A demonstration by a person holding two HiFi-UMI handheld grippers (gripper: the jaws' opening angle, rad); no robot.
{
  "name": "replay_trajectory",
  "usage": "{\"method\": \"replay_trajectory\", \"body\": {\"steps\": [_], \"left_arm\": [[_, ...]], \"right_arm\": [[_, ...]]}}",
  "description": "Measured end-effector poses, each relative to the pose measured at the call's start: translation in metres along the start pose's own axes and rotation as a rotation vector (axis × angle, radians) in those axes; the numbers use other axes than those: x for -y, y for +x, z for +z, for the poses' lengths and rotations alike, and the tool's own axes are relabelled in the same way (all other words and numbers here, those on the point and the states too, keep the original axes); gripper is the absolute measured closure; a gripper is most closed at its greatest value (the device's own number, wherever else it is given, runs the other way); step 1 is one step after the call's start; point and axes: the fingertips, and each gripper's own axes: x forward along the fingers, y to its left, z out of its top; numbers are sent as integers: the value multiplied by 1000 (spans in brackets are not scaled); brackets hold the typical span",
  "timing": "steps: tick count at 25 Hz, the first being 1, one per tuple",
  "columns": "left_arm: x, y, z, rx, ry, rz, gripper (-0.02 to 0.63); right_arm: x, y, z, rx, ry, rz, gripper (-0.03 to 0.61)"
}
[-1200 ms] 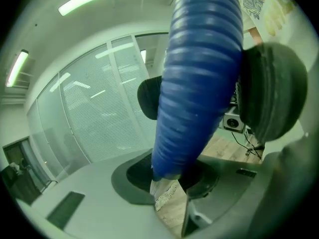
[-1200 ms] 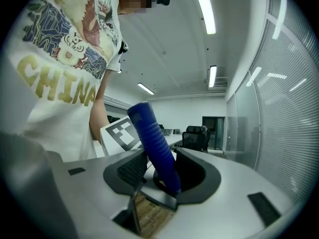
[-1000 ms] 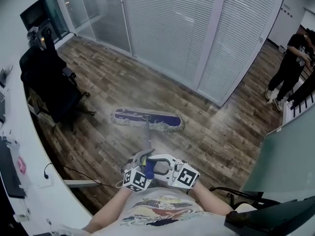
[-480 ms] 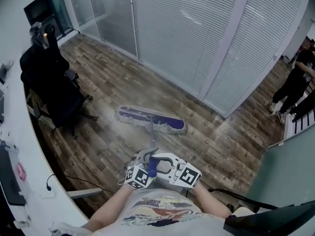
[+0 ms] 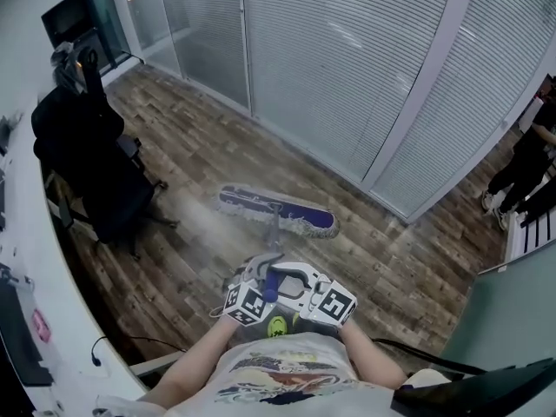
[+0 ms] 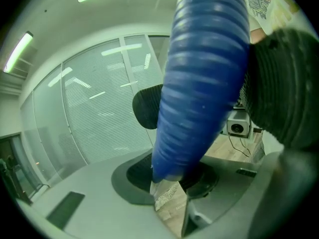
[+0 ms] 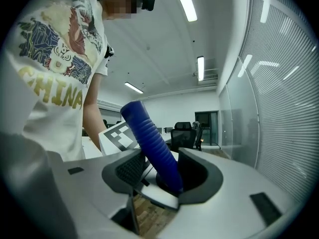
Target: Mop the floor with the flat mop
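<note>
The flat mop's blue-and-grey head (image 5: 278, 213) lies flat on the wooden floor in front of me. Its thin pole (image 5: 274, 237) rises to a ribbed blue handle grip (image 5: 270, 287) at my chest. My left gripper (image 5: 257, 278) and right gripper (image 5: 291, 281) both clasp that grip from opposite sides. In the left gripper view the blue grip (image 6: 199, 83) fills the space between the jaws of the left gripper (image 6: 172, 183). In the right gripper view the grip (image 7: 149, 138) slants between the jaws of the right gripper (image 7: 162, 176), which have just been opening slightly and still hold it.
A black office chair (image 5: 91, 163) stands at the left beside a white desk (image 5: 26, 259). A glass partition with blinds (image 5: 347, 76) runs along the far side. A person (image 5: 530, 163) stands at the right edge. A dark chair (image 5: 486, 389) sits at the lower right.
The mop head has slid to the right and a little nearer the glass partition, and both grippers have travelled with the handle. The grip on it looks the same.
</note>
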Motion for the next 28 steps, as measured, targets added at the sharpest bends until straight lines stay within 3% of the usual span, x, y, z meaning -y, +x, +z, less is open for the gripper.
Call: {"method": "replay_trajectory", "body": {"steps": [5, 9, 13, 23, 28], "left_arm": [[-36, 22, -17, 2, 11, 6, 520], [-71, 48, -20, 9, -8, 12, 525], [-121, 83, -19, 15, -31, 23, 525], [-239, 202, -12, -6, -6, 13, 525], [-274, 244, -12, -15, -4, 17, 525]], "right_arm": [[38, 21, -14, -43, -29, 26, 382], [80, 30, -15, -30, 4, 22, 380], [140, 41, -16, -13, -16, 39, 379], [309, 45, -25, 14, 63, 9, 373], [363, 43, -32, 2, 93, 6, 373]]}}
